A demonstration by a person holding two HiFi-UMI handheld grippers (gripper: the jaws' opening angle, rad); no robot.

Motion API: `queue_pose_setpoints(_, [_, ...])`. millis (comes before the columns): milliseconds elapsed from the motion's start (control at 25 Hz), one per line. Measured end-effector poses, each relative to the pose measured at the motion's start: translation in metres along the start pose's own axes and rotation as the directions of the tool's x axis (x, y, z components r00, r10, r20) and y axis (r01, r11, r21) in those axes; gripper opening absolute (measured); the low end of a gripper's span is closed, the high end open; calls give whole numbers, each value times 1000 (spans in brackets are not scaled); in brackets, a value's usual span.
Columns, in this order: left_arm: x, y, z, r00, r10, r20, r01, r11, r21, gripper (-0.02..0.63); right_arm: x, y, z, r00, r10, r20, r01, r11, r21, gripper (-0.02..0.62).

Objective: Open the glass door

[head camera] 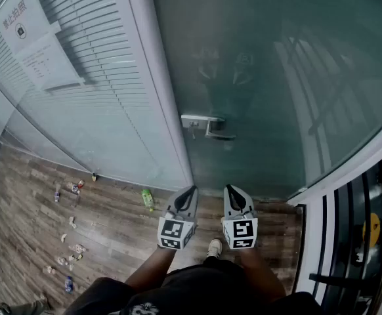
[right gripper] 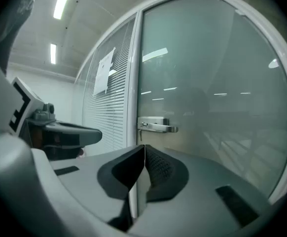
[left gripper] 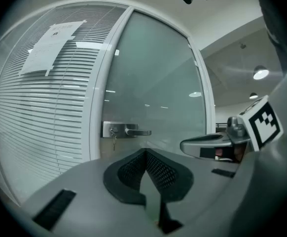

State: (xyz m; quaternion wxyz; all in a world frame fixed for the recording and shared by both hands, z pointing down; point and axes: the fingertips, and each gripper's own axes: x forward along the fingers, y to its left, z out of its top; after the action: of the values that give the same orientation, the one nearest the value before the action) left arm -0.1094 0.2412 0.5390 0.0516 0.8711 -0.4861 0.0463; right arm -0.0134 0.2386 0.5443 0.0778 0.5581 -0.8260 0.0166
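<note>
The frosted glass door [head camera: 276,77] stands closed ahead of me, with a metal lever handle [head camera: 209,127] and a key hanging in its lock plate at the door's left edge. The handle [left gripper: 131,131] shows straight ahead in the left gripper view, and the handle [right gripper: 157,127] also sits ahead in the right gripper view. My left gripper [head camera: 192,190] and right gripper [head camera: 230,189] are held side by side below the handle, well short of it. Both are shut with nothing between their pads.
A glass wall with white blinds [head camera: 92,77] and taped paper notices [head camera: 30,35] stands left of the door frame [head camera: 158,90]. Small litter and a green bottle [head camera: 148,197] lie on the wood floor. A dark railing [head camera: 348,241] runs at the right.
</note>
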Motion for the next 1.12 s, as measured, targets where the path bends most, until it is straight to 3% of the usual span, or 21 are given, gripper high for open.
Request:
queue_pose_setpoints(280, [41,9,-6,999,33,-24,-33,999,-2,6,44,-19,9,984,163,-71,-169,982,-87,29])
queue_pose_setpoints(480, [58,27,-21,998,60,-11,-60,998,9,6,72,-16,21,960,238,-145,-270,922,-277,131])
queue_pose_setpoints(640, [77,42,-17,998,59,-17,-59,998,-6,6,107,-17,41,955,226,-192,-293,821,-490,150])
queue_pose_setpoints(840, [107,64,-5,999,28,-17,-28,1000,-8,6,152,-22,53,937,198,-287,-341,693,-635,167])
queue_pose_setpoints(1000, [139,96,-10,999,23,-31,-24,999,-25,6,198,-28,31,881,157,-447,-455,543,-706,178])
queue_pose_setpoints(1080, [158,113,-13,999,21,-42,-23,999,-34,6,222,-33,16,839,134,-527,-523,465,-715,178])
queue_pose_setpoints(1120, [165,119,-14,999,19,-46,-21,999,-36,6,229,-34,7,813,131,-568,-561,442,-700,178])
